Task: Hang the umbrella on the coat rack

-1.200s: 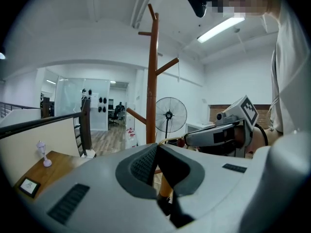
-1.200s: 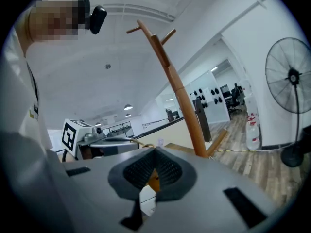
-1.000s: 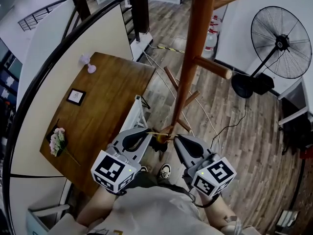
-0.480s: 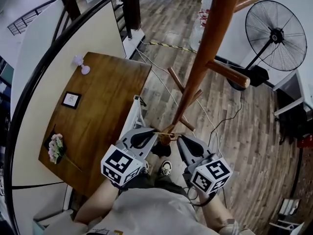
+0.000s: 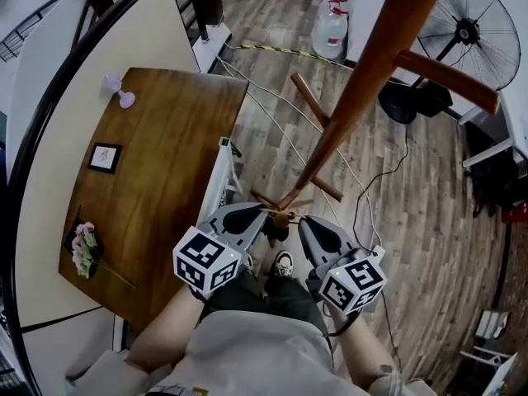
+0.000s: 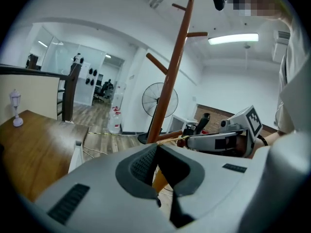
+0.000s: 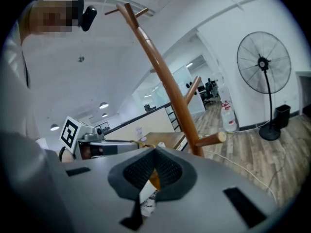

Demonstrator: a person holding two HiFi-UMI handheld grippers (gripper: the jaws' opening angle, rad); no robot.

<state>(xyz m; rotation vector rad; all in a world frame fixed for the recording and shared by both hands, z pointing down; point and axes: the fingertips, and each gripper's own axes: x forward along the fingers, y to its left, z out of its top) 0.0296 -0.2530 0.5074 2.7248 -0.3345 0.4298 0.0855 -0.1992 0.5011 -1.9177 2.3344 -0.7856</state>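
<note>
Umbrella (image 5: pixel 281 219): only its brown handle end shows in the head view, between the two gripper tips and near the foot of the coat rack (image 5: pixel 363 81). A thin yellowish cord (image 6: pixel 173 140) runs from it to the left gripper (image 5: pixel 264 212), whose jaws are pressed together on the cord. The right gripper (image 7: pixel 154 154) is clamped on the orange-brown handle, with white patterned fabric hanging below. A wooden table (image 5: pixel 157 180) stands to the left.
</note>
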